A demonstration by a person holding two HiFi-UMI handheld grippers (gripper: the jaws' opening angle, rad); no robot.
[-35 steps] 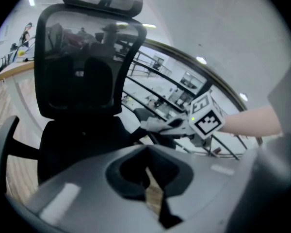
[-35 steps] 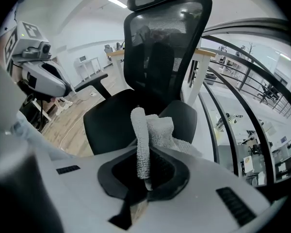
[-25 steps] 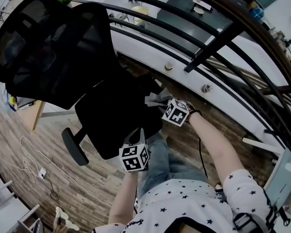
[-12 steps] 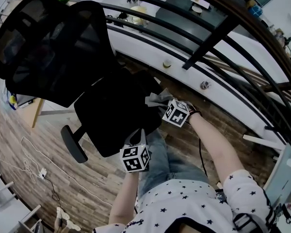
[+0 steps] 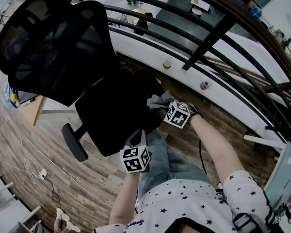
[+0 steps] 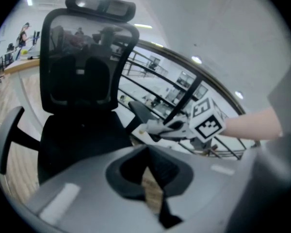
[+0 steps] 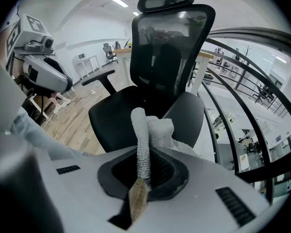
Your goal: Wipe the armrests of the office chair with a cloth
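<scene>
Cloth (image 7: 148, 130) near the office-chair armrest (image 7: 186, 111).
Your right gripper (image 7: 141, 176) pinched only one fold, so wiping drag could pull it free; your left gripper (image 6: 153, 178) had its jaws together, empty.

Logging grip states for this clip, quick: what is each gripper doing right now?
Left gripper: shut, nothing between its jaws.
Right gripper: shut on the cloth.

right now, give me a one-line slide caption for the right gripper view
Right tool shut on a grey cloth, held up in front of the black office chair.
</scene>
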